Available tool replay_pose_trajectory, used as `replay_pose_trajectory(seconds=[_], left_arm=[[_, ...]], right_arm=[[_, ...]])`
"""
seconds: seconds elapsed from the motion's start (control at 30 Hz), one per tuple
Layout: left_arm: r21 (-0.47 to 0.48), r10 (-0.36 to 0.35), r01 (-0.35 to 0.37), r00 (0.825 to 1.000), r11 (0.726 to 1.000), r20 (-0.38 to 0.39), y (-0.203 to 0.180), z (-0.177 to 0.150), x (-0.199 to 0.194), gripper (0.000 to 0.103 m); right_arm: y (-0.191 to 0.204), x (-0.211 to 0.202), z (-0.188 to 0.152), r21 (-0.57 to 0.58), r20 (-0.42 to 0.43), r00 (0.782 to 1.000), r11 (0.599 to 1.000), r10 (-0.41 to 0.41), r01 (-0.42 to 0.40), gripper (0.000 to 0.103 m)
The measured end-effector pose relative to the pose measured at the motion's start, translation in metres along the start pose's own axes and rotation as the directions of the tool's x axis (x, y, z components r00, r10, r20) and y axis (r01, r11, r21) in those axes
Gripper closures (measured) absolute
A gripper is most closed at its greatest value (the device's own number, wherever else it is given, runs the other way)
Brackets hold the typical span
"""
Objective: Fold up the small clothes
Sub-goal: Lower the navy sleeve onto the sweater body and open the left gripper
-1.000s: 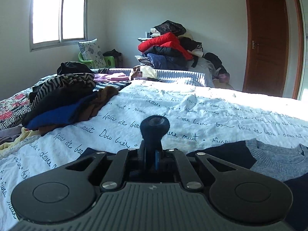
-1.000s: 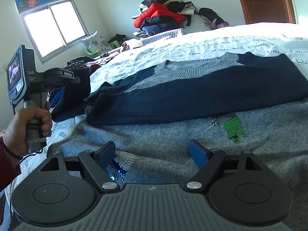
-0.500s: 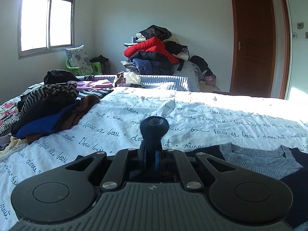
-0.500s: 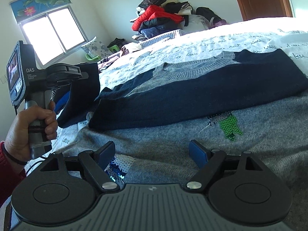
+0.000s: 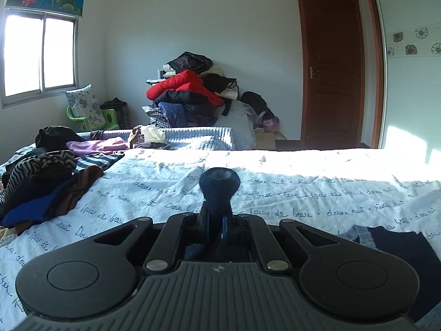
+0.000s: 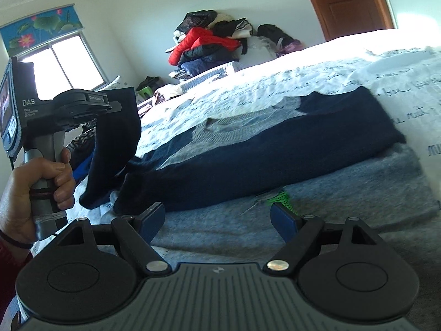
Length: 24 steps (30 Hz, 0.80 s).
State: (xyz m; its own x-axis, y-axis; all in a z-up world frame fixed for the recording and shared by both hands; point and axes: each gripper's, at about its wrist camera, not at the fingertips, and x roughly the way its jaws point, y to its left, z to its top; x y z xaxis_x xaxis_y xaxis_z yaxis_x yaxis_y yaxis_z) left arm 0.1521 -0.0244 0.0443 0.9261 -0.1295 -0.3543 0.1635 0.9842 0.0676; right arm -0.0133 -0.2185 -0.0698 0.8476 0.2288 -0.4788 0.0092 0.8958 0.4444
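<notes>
1 sleeve (image 6: pixel 115 149) of the grey and navy sweater (image 6: pixel 275 149) is now up off the bed (image 5: pixel 275 193), clamped in the left gripper (image 5: pixel 217 220). A second ago it hung lower, so the fold-over looks underway. The other sleeve already lies across the chest. The right gripper (image 6: pixel 217 220) hovers over the grey hem, jaws wide, holding nothing. No baskets or bins in view, just a loose clothes pile (image 5: pixel 41 187) on the bed's far-left side.
</notes>
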Motion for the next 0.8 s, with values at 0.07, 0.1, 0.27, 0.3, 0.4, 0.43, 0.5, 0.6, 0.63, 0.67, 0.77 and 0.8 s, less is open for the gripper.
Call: replay_pose_trajectory(seconds=[0.07,0.1,0.27,0.3,0.4,0.43,0.5,0.6,0.63,0.67,0.77,0.8], left_arm=[[0.007,-0.016,0.016,1.0,1.0,-0.003,-0.011,0.002,0.001,0.095],[0.009,-0.026,0.026,1.0,1.0,-0.005,-0.016,0.002,0.002,0.095],[0.038,-0.074,0.075,0.997,0.996,-0.012,-0.045,0.002,0.003,0.095],[0.046,-0.083,0.083,0.997,0.995,-0.012,-0.051,0.002,0.003,0.095],[0.068,-0.109,0.11,0.994,0.992,-0.02,-0.068,-0.001,0.006,0.095],[0.074,-0.119,0.121,0.993,0.99,-0.025,-0.075,-0.003,0.004,0.095],[0.089,-0.132,0.134,0.991,0.987,-0.029,-0.087,-0.005,0.004,0.095],[0.11,-0.151,0.154,0.988,0.982,-0.031,-0.102,-0.008,0.005,0.095],[0.115,-0.159,0.161,0.987,0.98,-0.034,-0.108,-0.009,0.005,0.095],[0.119,-0.167,0.17,0.985,0.978,-0.038,-0.113,-0.01,0.006,0.095],[0.137,-0.191,0.196,0.98,0.971,-0.048,-0.128,-0.014,0.006,0.095],[0.144,-0.197,0.202,0.979,0.969,-0.048,-0.133,-0.015,0.006,0.095]], right_arm=[[-0.006,-0.005,0.002,0.016,0.016,1.0,1.0,-0.01,0.01,0.019],[-0.009,-0.007,0.004,0.023,0.023,1.0,1.0,-0.016,0.016,0.019],[-0.026,-0.018,0.008,0.059,0.054,0.997,0.997,-0.053,0.05,0.019],[-0.029,-0.02,0.009,0.067,0.058,0.996,0.996,-0.061,0.057,0.019],[-0.04,-0.026,0.009,0.099,0.066,0.994,0.992,-0.084,0.077,0.019],[-0.043,-0.028,0.009,0.11,0.068,0.994,0.991,-0.088,0.08,0.019],[-0.049,-0.032,0.009,0.128,0.072,0.993,0.988,-0.095,0.085,0.019],[-0.055,-0.037,0.008,0.141,0.079,0.991,0.985,-0.112,0.1,0.019],[-0.057,-0.038,0.008,0.144,0.079,0.99,0.984,-0.116,0.104,0.019],[-0.059,-0.039,0.007,0.147,0.08,0.99,0.983,-0.12,0.107,0.019],[-0.066,-0.042,0.007,0.163,0.082,0.988,0.98,-0.132,0.118,0.019],[-0.067,-0.042,0.007,0.167,0.083,0.987,0.979,-0.136,0.12,0.019]])
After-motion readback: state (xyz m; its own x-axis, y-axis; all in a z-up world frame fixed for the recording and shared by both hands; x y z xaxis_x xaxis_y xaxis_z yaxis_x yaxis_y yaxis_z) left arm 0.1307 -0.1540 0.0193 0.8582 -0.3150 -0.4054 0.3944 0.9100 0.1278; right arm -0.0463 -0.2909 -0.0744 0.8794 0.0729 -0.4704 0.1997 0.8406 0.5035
